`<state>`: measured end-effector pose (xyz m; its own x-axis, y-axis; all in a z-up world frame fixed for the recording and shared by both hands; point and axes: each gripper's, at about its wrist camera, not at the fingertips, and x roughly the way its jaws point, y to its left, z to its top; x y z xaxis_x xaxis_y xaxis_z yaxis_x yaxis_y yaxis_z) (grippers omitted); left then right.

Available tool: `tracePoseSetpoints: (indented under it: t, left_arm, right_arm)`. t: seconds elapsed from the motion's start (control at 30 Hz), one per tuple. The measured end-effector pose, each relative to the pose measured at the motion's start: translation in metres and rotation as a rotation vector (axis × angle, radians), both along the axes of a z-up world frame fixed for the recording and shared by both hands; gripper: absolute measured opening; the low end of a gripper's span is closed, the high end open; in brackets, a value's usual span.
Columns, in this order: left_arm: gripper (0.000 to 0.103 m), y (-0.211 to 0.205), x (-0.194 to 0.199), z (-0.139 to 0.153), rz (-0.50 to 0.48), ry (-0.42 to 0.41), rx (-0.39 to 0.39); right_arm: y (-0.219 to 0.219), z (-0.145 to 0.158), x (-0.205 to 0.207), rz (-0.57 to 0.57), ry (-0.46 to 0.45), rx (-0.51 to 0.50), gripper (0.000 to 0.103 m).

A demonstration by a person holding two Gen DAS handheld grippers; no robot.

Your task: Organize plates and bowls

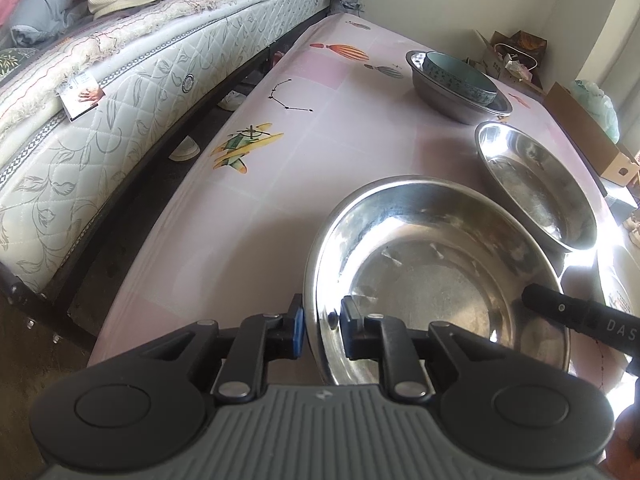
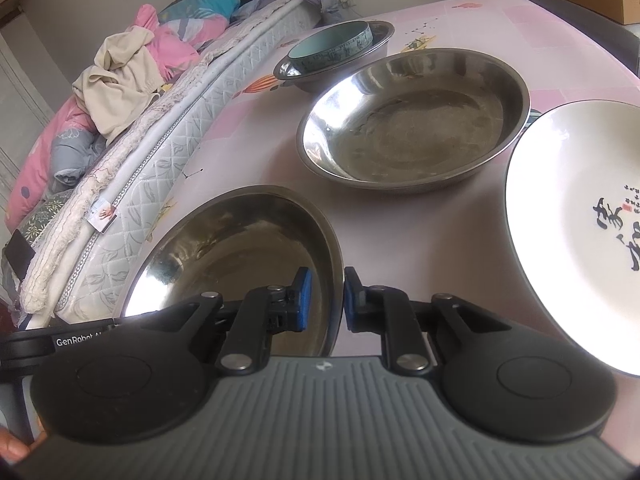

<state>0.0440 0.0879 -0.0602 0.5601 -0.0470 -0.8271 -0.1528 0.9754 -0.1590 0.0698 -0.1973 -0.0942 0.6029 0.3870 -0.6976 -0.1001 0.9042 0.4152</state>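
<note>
Each claw pinches the near steel dish by opposite rims: left claw, right claw. Next, I judge, lift it level toward the other steel dish on the surface.

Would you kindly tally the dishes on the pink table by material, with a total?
Steel dishes: 3, namely the near steel dish gripped at its rim from both sides, the middle steel dish and the far steel bowl.
Ceramic dishes: 2, namely the teal bowl inside the far steel bowl and the white plate.
Total: 5
</note>
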Motion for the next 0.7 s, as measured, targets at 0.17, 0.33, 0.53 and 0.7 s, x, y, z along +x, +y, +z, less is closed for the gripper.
tracePoseSetpoints:
  t: [0.17, 0.33, 0.53, 0.7]
  left_arm:
    - [0.019, -0.0025, -0.0010, 0.0011, 0.002, -0.004, 0.014]
    - [0.019, -0.0035, -0.0023, 0.0027, 0.001, -0.009, 0.022]
    - [0.019, -0.0048, -0.0034, 0.0032, 0.001, -0.013, 0.029]
    - [0.019, -0.0054, -0.0044, 0.0038, 0.000, -0.016, 0.029]
  right_arm:
    - [0.0018, -0.0006, 0.0006, -0.001, 0.001, -0.003, 0.017]
    - [0.0025, -0.0003, 0.0006, 0.000, 0.002, -0.009, 0.018]
    - [0.0037, 0.0010, -0.0001, 0.004, -0.007, -0.018, 0.018]
    - [0.0037, 0.0023, -0.0010, 0.007, -0.013, -0.026, 0.018]
